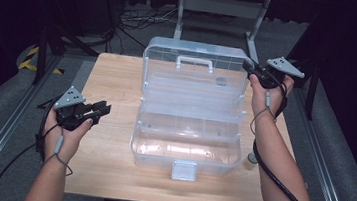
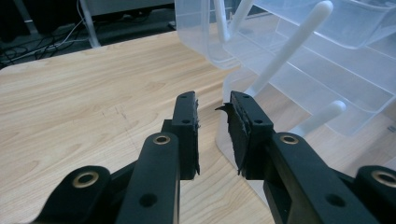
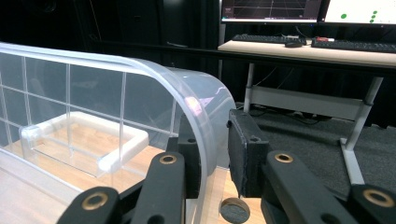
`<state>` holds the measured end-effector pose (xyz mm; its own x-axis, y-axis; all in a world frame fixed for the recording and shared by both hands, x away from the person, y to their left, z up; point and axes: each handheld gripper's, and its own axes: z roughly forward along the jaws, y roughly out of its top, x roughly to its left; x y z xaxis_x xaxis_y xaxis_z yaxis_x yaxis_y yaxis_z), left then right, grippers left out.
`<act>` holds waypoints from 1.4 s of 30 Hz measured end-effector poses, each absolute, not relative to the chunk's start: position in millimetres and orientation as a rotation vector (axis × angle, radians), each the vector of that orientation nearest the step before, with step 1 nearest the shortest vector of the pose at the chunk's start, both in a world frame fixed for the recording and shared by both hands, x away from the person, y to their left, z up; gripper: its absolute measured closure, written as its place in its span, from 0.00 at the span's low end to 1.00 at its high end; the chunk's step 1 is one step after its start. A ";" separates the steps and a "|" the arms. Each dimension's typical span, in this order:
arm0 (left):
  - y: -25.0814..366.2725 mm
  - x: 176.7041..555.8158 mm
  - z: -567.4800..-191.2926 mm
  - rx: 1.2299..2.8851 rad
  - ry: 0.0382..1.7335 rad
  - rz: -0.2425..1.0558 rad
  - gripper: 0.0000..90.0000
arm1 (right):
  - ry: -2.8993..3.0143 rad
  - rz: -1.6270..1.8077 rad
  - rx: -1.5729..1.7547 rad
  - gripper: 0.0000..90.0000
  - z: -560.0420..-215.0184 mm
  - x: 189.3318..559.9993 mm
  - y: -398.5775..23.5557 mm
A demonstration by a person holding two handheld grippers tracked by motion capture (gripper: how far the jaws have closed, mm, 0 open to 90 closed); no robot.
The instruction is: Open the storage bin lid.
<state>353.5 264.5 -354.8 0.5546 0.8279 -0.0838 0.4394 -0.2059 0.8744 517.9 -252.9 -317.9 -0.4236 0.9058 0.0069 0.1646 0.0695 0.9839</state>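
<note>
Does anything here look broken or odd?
Yes: the black rubber pad on one of the left gripper's fingers looks torn, a ragged flap curling off its tip. The clear plastic toolbox looks intact.

The clear plastic toolbox [image 1: 189,126] stands open in the middle of the wooden table [image 1: 103,173], its raised lid [image 1: 195,64] walling off the far edge. Between the box and the table's left edge lies a broad bare strip of wood, where the left gripper [image 1: 101,108] hovers with room on every side. In the left gripper view the white tray arms [image 2: 289,46] slant across the box's left end and bar entry there. The right strip is narrower; the right gripper [image 1: 248,67] straddles the lid's far right corner [image 3: 205,112]. The near edge, before the latch [image 1: 183,170], lies open.
</note>
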 end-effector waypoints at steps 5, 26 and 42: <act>268.5 349.2 -355.8 1.831 1.053 0.512 0.81 | 1.693 1.392 1.093 0.85 -319.0 524.9 -252.3; 290.9 321.5 -362.9 1.807 1.158 0.549 0.80 | 1.699 1.390 1.079 0.87 -334.7 550.2 -251.6; 294.1 317.8 -369.9 1.812 1.195 0.545 0.80 | 1.717 1.376 1.111 0.89 -349.1 568.9 -250.6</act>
